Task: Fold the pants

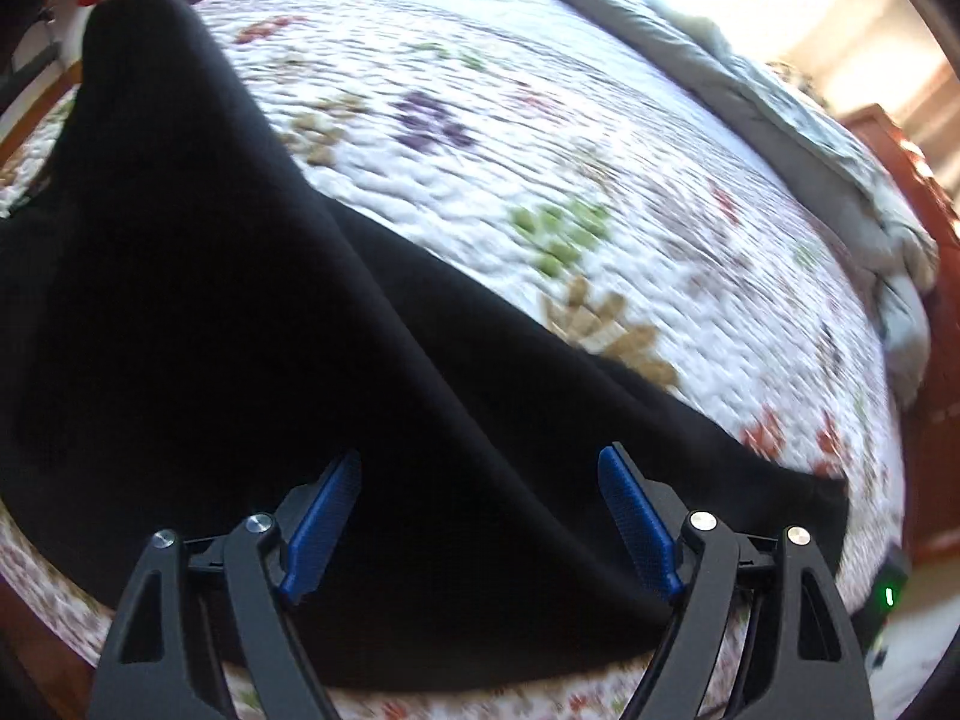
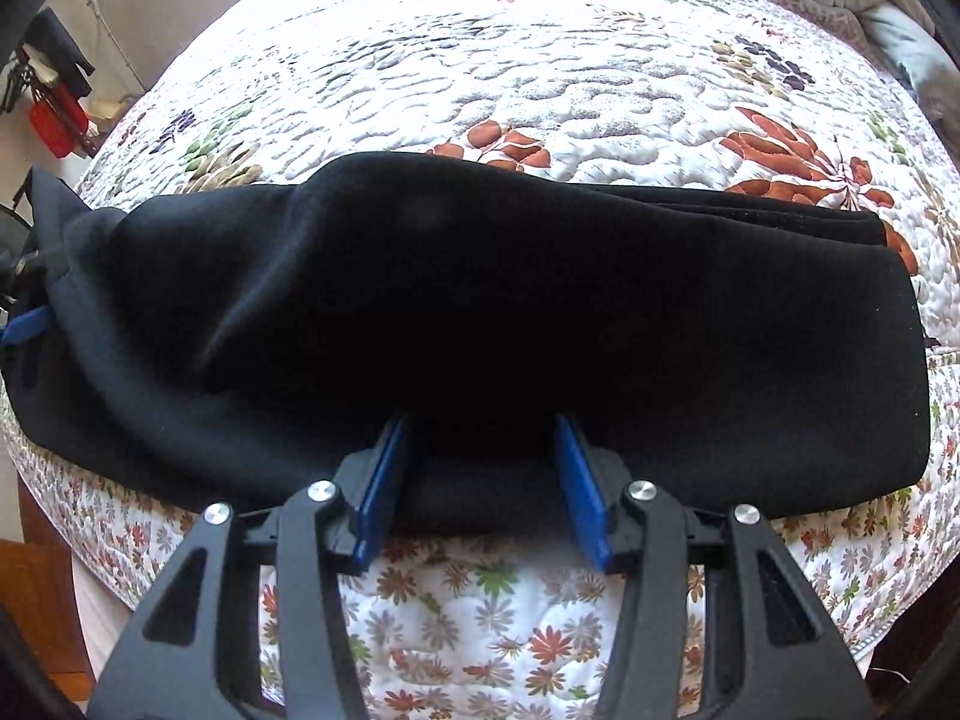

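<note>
1. The black pants (image 2: 480, 324) lie as a long band across the near edge of the bed, on a white quilt (image 2: 456, 72) printed with flowers; in the right wrist view they run from the left edge of the frame to the right side, filling its middle.
2. The right gripper (image 2: 483, 426) sits at the lower centre of its view with its jaws spread, the blue pads (image 2: 384, 480) standing apart on either side of the near hem of the pants. Cloth lies between them, but the pads are not pressed onto it.
3. At the far left of that view a blue pad of the other gripper (image 2: 27, 324) shows at the end of the pants, where the fabric bunches up.
4. In the left wrist view, which is blurred, the left gripper (image 1: 480, 468) is at the bottom centre, its jaws spread wide, with the pants (image 1: 240, 330) beneath and between the pads.
5. There the pants fill the left and lower part of the frame, and a raised fold runs from the upper left down toward the lower right.
6. A rumpled grey blanket (image 1: 810, 138) lies along the far side of the bed, at the upper right of the left wrist view.
7. Reddish wooden furniture (image 1: 936, 360) stands beyond the bed at the right edge.
</note>
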{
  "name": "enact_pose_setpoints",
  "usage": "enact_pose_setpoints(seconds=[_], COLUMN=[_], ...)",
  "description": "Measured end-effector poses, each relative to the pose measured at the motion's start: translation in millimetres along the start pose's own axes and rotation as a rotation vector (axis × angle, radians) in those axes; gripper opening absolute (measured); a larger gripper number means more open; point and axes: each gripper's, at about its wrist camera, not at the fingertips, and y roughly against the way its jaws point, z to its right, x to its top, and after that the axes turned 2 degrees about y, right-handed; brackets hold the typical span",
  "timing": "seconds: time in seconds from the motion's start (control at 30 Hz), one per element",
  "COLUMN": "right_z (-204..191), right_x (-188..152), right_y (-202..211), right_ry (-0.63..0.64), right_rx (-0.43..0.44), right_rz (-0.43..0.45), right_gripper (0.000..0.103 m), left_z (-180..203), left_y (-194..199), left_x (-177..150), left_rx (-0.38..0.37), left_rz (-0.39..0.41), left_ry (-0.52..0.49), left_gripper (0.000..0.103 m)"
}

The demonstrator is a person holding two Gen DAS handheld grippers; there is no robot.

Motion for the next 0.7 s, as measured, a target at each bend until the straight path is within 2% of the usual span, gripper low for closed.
enact_pose_setpoints(seconds=[0.03,0.1,0.13,0.17,0.23,0.33,0.43,0.6,0.7], right_z=[-0.2,-0.2,1.1,1.4,1.5,1.6,3.9,2.1,-8.4], right_x=[-0.3,-0.3,-1.5,-1.6,-1.5,-1.0,0.1,2.0,6.6], right_y=[0.3,0.5,1.7,1.7,2.1,1.9,1.6,2.4,7.2], right_ry=[0.001,0.003,0.002,0.002,0.004,0.009,0.010,0.016,0.039], right_rx=[0.000,0.001,0.003,0.004,0.003,0.007,0.021,0.011,-0.041], right_rz=[0.001,0.004,0.006,0.006,0.006,0.005,-0.003,-0.017,-0.030], right_gripper=[0.050,0.050,0.050,0.050,0.050,0.050,0.051,0.051,0.051], left_z=[-4.3,-17.2,-23.3,-32.1,-41.9,-45.5,-43.2,-53.8,-61.0], left_y=[-2.3,-5.3,-8.0,-12.5,-14.3,2.2,24.3,30.6,24.6], left_x=[5.8,12.4,14.4,14.9,9.3,-9.9,-40.5,-87.9,-102.9], left_rx=[0.021,0.019,0.005,-0.026,-0.068,-0.070,-0.036,-0.016,-0.027], left_rz=[-0.006,-0.019,-0.032,-0.057,-0.069,0.018,0.108,0.129,0.121], left_ry=[0.011,0.057,0.077,0.100,0.130,0.104,0.056,0.068,0.083], left_gripper=[0.080,0.064,0.043,0.025,0.011,0.009,0.009,0.009,0.009])
